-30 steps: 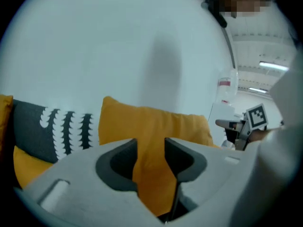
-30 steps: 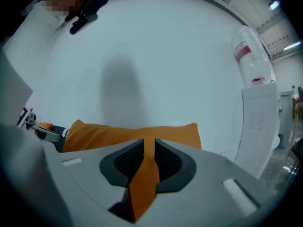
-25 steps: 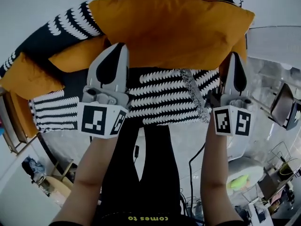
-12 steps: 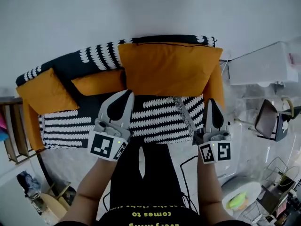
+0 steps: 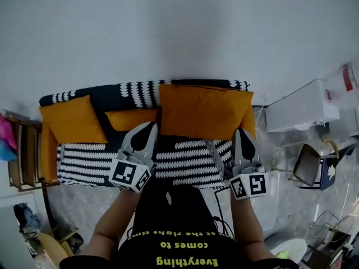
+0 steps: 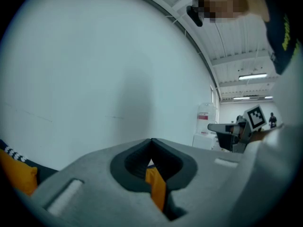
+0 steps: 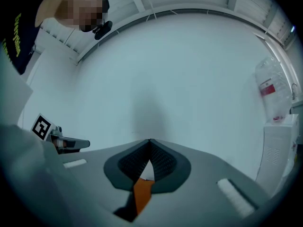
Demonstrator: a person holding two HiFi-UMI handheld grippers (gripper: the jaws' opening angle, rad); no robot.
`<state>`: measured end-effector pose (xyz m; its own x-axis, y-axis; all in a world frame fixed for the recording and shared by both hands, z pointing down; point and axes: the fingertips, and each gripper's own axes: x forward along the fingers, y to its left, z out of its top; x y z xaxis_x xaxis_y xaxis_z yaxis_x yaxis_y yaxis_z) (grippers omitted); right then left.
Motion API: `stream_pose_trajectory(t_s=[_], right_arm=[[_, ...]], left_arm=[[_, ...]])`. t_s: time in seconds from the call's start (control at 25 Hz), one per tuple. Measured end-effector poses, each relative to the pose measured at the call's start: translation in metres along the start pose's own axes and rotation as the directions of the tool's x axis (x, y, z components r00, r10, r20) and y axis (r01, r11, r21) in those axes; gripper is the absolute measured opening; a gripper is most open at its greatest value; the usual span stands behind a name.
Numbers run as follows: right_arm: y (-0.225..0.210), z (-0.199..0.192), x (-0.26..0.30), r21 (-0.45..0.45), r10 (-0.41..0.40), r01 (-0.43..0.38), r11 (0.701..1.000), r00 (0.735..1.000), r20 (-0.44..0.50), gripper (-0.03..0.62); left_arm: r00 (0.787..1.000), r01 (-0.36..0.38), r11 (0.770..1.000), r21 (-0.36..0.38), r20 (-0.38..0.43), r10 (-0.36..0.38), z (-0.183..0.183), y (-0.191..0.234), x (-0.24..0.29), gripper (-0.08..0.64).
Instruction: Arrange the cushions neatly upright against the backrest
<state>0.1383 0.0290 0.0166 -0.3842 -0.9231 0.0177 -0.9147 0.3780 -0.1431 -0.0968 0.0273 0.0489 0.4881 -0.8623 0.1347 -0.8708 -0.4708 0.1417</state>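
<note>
Large orange cushion (image 5: pixel 205 110) stands upright at the sofa's (image 5: pixel 129 88) right end. Left gripper (image 5: pixel 149 128) and right gripper (image 5: pixel 242 133) seemingly clench its lower corners.

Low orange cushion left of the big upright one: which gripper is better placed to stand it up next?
Left. The left gripper lies just below the low cushion; the right gripper lies past the big cushion's far edge.

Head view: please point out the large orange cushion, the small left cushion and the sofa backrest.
large orange cushion (image 5: pixel 205 110): head view, centre of its face
small left cushion (image 5: pixel 73 119): head view, its centre
sofa backrest (image 5: pixel 134 88): head view, patterned top
</note>
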Motion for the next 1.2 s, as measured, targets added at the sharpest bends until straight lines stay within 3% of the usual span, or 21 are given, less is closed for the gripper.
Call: stream_pose_trajectory(t_s=[0.2,0.6,0.8,1.2], right_arm=[[0.010,0.003,-0.005,-0.004,0.008,-0.008,1.000,1.000,-0.025,0.011],[0.016,0.005,0.000,0.010,0.014,-0.014,1.000,1.000,-0.028,0.011],[0.023,0.015,0.004,0.007,0.029,-0.029,1.000,1.000,-0.002,0.011],[0.034,0.014,-0.004,0.016,0.052,-0.052,0.999,0.999,0.003,0.012]], left_arm=[[0.999,-0.036,0.999,0.029,0.006,0.036,0.009,0.000,-0.017,0.002],[0.999,-0.036,0.998,0.057,0.008,0.035,0.018,-0.005,-0.014,0.003],[0.998,-0.036,0.998,0.046,0.050,0.034,0.029,-0.006,-0.017,0.003],[0.995,-0.094,0.995,0.045,0.024,0.093,0.020,-0.001,-0.029,0.003]])
